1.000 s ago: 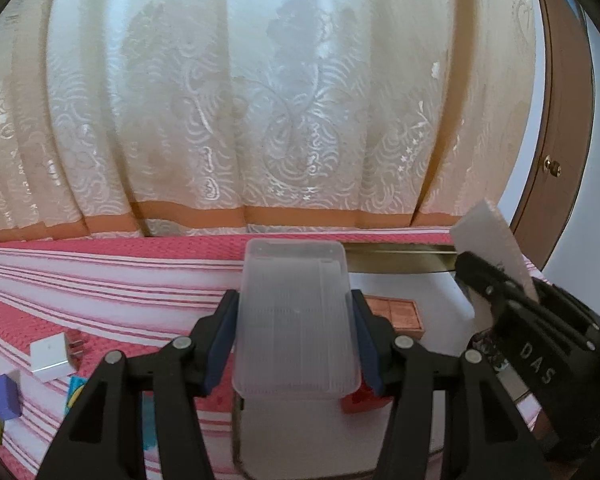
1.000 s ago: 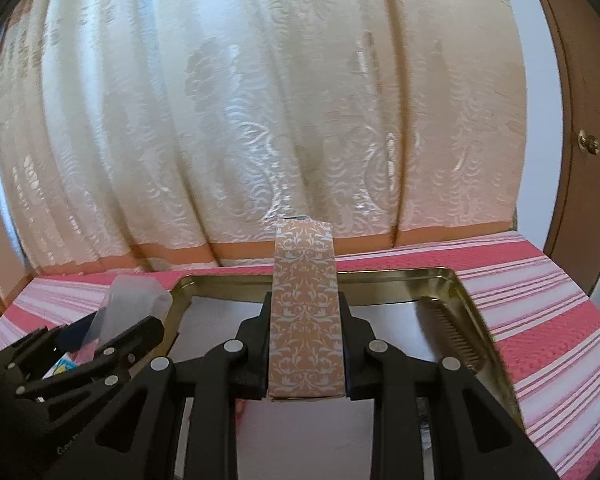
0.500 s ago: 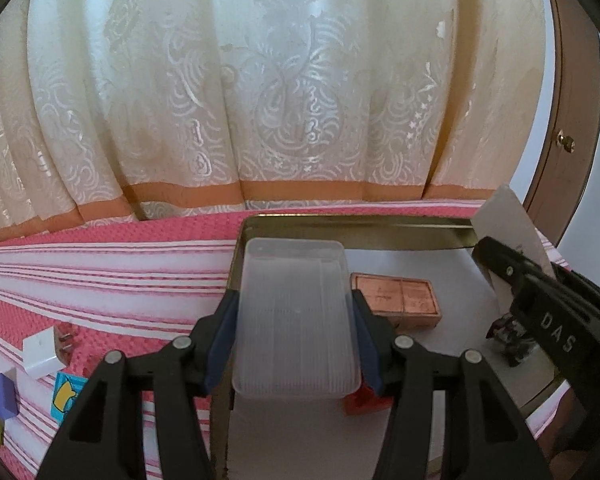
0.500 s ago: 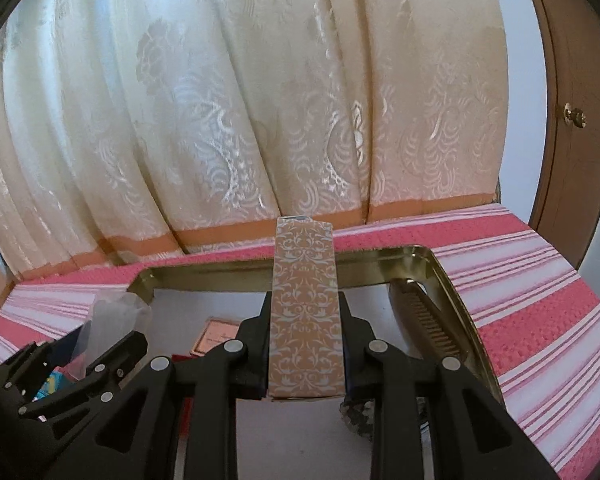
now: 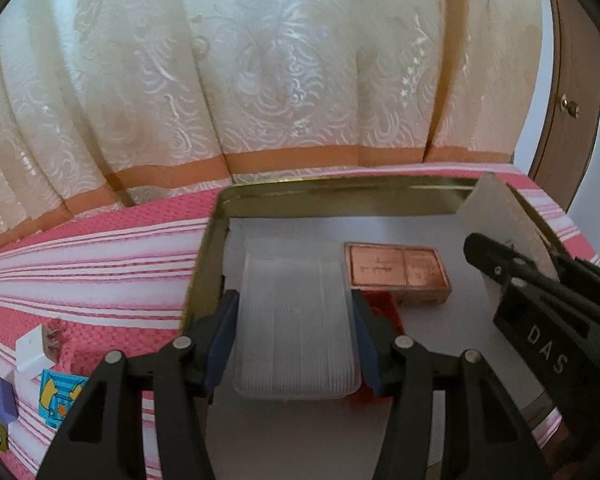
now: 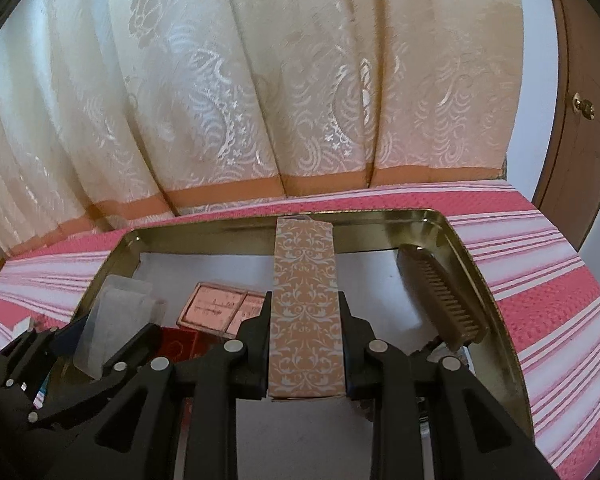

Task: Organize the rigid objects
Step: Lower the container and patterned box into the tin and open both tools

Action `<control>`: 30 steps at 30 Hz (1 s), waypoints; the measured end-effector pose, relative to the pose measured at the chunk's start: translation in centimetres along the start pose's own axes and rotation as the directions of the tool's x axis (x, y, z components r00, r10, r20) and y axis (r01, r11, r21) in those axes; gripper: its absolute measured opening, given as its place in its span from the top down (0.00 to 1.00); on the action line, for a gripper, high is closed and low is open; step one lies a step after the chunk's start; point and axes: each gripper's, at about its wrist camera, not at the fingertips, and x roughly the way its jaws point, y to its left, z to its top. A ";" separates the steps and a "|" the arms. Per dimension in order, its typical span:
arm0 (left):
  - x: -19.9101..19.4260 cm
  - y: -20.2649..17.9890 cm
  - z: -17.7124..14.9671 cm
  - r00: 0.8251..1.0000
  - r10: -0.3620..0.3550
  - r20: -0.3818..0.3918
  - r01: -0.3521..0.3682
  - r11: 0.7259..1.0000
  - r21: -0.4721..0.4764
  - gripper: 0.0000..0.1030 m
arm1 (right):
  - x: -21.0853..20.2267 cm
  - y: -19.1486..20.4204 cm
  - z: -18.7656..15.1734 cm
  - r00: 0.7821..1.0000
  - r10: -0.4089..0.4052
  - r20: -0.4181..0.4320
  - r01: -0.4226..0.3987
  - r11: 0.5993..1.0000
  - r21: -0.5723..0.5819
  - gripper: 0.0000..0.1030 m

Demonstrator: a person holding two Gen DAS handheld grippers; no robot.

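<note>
My left gripper [image 5: 294, 336] is shut on a clear ribbed plastic box [image 5: 294, 320] and holds it over the left part of the gold metal tray [image 5: 216, 236]. My right gripper [image 6: 306, 336] is shut on a long tan box with a white floral pattern [image 6: 305, 304] and holds it over the tray's middle [image 6: 476, 264]. A copper-coloured box [image 5: 396, 270] and a red box [image 6: 178, 346] lie in the tray. The right gripper shows at the right of the left wrist view [image 5: 540, 312].
A dark comb [image 6: 440, 292] lies along the tray's right wall. On the pink striped cloth [image 5: 80, 264] left of the tray lie a white charger [image 5: 34, 350], a blue cartoon card [image 5: 58, 396] and a purple block [image 5: 2, 398]. A curtain hangs behind; a door [image 6: 584, 104] at right.
Both grippers have tilted down and moved forward over the tray with their boxes still held. More of the tray floor and its contents show now.
</note>
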 end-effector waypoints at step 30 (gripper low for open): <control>-4.4 -1.4 -2.2 0.990 -0.026 0.140 0.014 0.996 0.083 0.00 | -3.5 -0.9 -0.2 0.975 0.127 0.181 -0.153 0.978 0.139 0.13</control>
